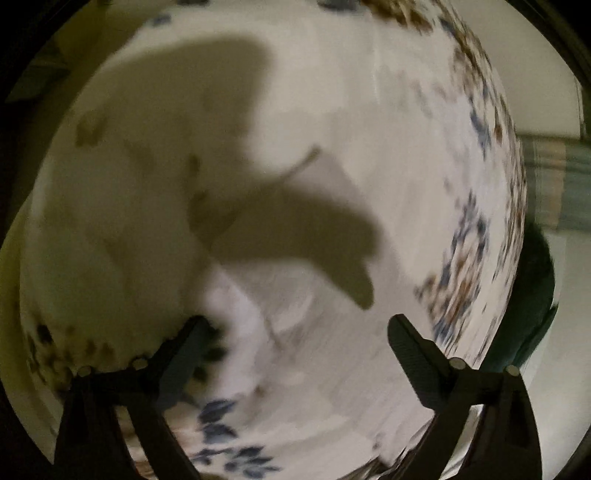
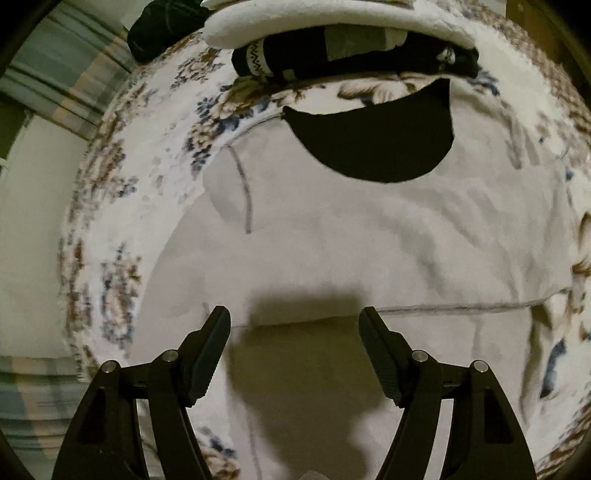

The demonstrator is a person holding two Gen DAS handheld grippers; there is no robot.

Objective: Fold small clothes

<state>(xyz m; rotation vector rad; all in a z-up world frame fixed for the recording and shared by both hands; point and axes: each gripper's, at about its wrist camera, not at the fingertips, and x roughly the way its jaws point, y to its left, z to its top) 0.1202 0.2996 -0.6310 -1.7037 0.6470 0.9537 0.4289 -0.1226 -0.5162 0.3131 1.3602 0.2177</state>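
Observation:
A pale grey-white small garment (image 2: pixel 332 236) lies spread flat on a floral blanket (image 2: pixel 122 229), with a black neck opening (image 2: pixel 376 147) at its far end and a folded hem line near my fingers. My right gripper (image 2: pixel 294 321) hovers open just above the garment's near part, nothing between its fingers. In the blurred left wrist view the same pale cloth (image 1: pixel 295 325) lies under my left gripper (image 1: pixel 295 325), which stands wide open with nothing between its fingers. Dark shadows of the tools fall across the cloth.
A black folded item with a white zigzag band (image 2: pixel 332 59) lies beyond the garment, under a white padded edge (image 2: pixel 295 22). Another dark bundle (image 2: pixel 159 26) sits at the far left. Plaid fabric (image 2: pixel 55 74) and a pale floor border the blanket. A dark green object (image 1: pixel 532 295) lies off the blanket's right edge.

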